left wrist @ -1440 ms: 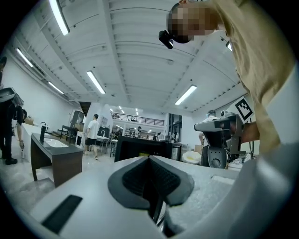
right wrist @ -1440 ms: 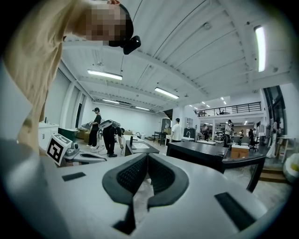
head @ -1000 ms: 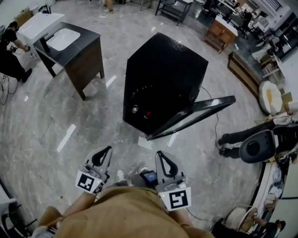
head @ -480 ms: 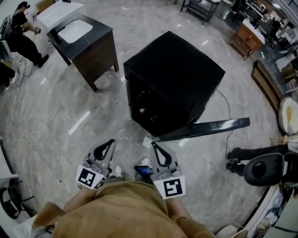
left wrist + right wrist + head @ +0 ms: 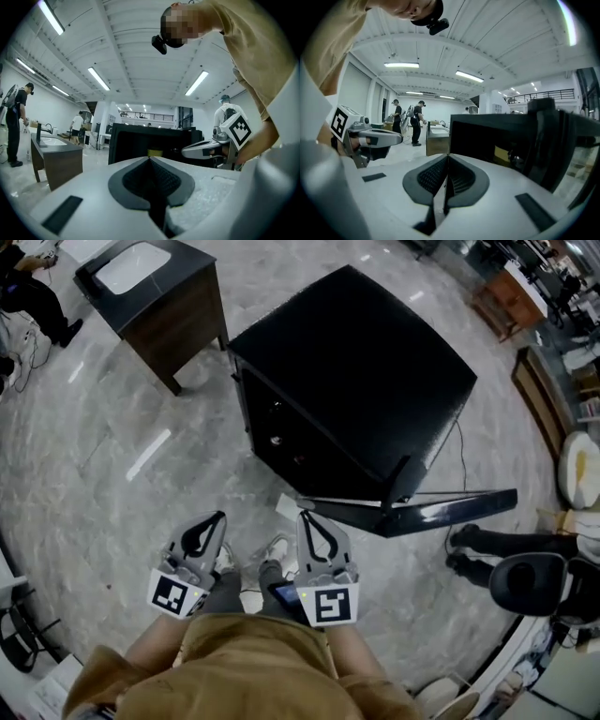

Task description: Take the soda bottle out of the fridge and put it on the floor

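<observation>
Black fridge (image 5: 366, 352) open ahead; left hand-held gripper (image 5: 217, 519), right hand-held gripper (image 5: 306, 518) both closed, empty.

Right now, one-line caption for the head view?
Person faces the open black fridge, left gripper and right gripper both shut and empty.

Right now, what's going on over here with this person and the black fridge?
A person stands on the marble floor facing a small black fridge whose door hangs open. They hold the left gripper and the right gripper out in front of them, short of the fridge. Both are shut and empty. The fridge's inside is dark with only a few glints, so the soda bottle can't be picked out, and nothing has been set on the floor yet.
</observation>
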{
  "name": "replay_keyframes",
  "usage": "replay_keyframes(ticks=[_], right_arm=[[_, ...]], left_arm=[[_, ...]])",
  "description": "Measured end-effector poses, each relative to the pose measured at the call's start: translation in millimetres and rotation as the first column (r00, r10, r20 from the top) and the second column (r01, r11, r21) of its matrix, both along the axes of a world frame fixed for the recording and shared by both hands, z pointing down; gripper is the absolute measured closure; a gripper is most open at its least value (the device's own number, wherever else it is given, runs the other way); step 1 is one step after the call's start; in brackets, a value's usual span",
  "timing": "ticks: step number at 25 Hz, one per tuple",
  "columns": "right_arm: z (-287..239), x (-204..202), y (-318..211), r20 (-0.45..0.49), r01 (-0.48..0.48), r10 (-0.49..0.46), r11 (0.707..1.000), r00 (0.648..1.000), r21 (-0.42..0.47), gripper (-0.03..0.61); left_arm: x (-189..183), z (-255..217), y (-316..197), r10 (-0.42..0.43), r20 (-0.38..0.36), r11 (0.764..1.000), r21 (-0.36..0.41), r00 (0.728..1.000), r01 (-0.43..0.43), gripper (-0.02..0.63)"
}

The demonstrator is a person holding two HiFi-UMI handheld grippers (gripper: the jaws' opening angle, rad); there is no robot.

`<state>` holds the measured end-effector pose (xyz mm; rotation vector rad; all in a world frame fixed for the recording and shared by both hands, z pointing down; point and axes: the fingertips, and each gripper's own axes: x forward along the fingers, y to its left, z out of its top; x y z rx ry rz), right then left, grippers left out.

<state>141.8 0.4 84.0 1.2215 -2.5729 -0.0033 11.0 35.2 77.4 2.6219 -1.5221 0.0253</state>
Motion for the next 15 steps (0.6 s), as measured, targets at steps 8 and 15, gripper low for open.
replay_keyframes(ticks=[8, 15], right_arm=[[111, -27, -35, 0.021, -0.122, 0.123, 0.992, 0.992, -0.03, 0.577], [210, -44, -63, -0.009, -0.184, 0.184, 0.981, 0.983, -0.055, 0.575]], left_arm=[[-19, 73, -40, 0.041, 0.06, 0.999, 0.022, 0.997, -0.042, 0.614], [-28, 161, -71, 0.074, 0.104, 0.997, 0.007, 0.992, -0.075, 0.614]])
